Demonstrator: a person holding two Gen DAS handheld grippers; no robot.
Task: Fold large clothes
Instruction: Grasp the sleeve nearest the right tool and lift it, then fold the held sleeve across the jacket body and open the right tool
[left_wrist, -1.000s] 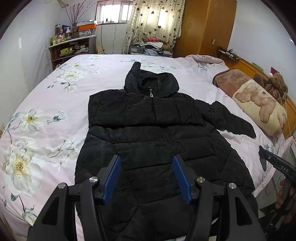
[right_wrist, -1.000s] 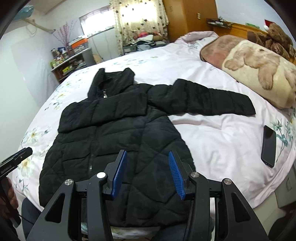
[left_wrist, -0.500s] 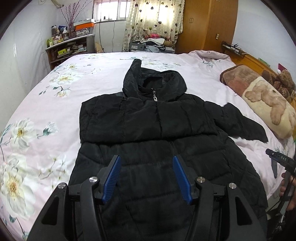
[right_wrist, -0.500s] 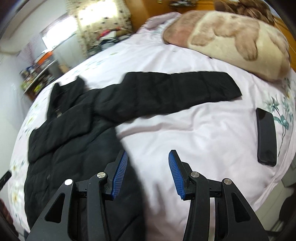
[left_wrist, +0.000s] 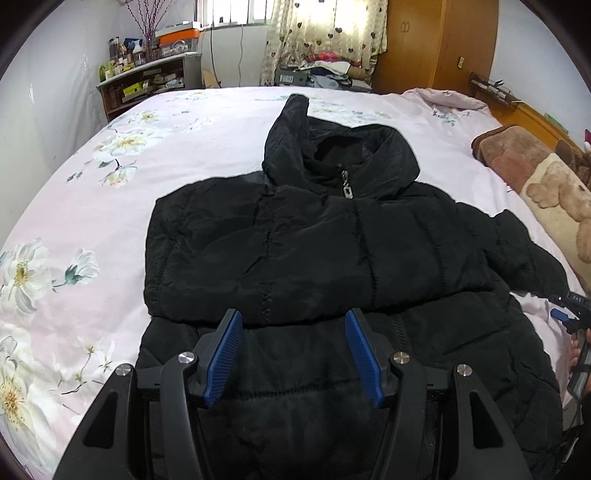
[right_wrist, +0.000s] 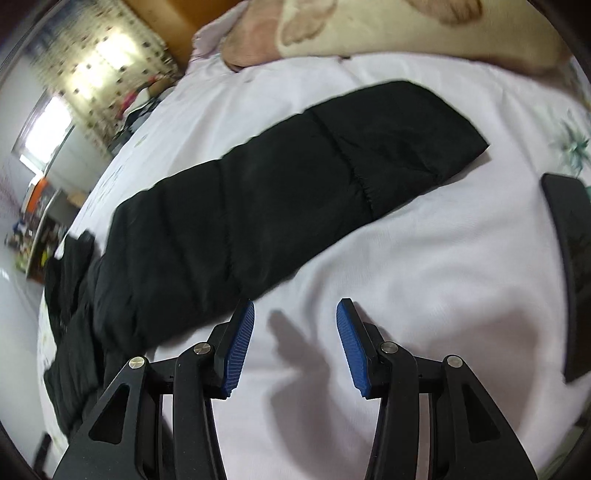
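A black hooded puffer jacket (left_wrist: 314, 251) lies face up on the bed, hood toward the far side, its left sleeve folded across the chest. My left gripper (left_wrist: 293, 325) is open and empty, hovering over the jacket's middle. The jacket's right sleeve (right_wrist: 295, 177) lies stretched out on the sheet in the right wrist view. My right gripper (right_wrist: 294, 314) is open and empty, low over the bare sheet just beside the sleeve's near edge. The right gripper also shows at the left wrist view's right edge (left_wrist: 572, 314).
The bed has a pale pink floral sheet (left_wrist: 74, 229). A bear-print pillow (left_wrist: 546, 192) lies at the right. A black phone (right_wrist: 570, 273) lies on the sheet right of my right gripper. Shelves (left_wrist: 147, 81) and a wardrobe (left_wrist: 436, 44) stand beyond the bed.
My right gripper has swung right and dropped low toward the outstretched sleeve. My left gripper has moved forward over the jacket toward the chest. Both stay open.
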